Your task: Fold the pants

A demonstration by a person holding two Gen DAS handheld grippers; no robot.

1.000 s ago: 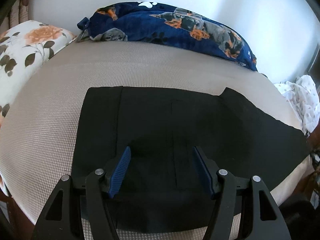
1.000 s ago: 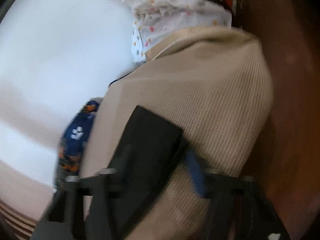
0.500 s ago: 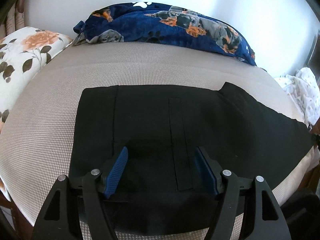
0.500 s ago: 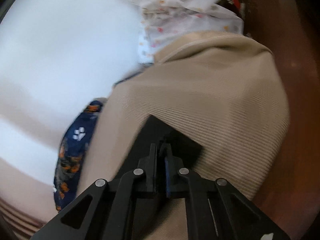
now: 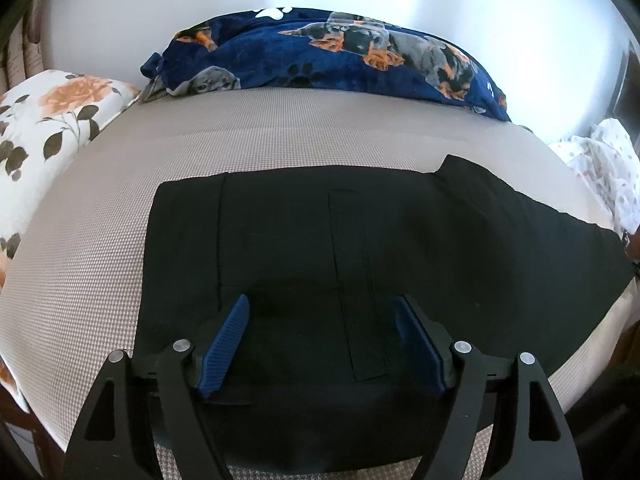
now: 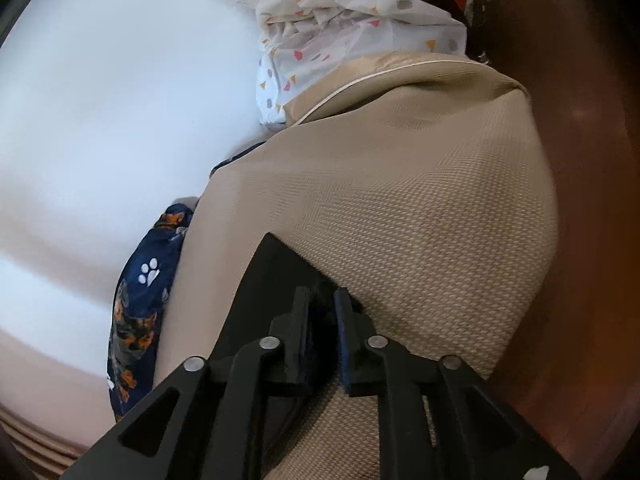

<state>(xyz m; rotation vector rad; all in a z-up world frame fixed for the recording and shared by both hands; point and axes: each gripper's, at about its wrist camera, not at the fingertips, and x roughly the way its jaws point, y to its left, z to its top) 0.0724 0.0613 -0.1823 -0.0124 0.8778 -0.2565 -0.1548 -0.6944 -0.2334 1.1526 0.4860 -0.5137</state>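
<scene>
Beige bed (image 5: 280, 136), textured cover, filling both views. Black pants (image 5: 360, 240) spread flat across near half, waist end left, legs trailing right to the edge. Navy dog-print blanket (image 5: 328, 52) bunched along the far side against the wall; floral pillow (image 5: 44, 120) at left, white spotted cloth (image 6: 352, 12) past the foot corner. Left gripper (image 5: 322, 316) above the pants, jaws wide, nothing between. Right gripper (image 6: 322, 300) at a pants corner, jaws narrow, pinching black fabric.
</scene>
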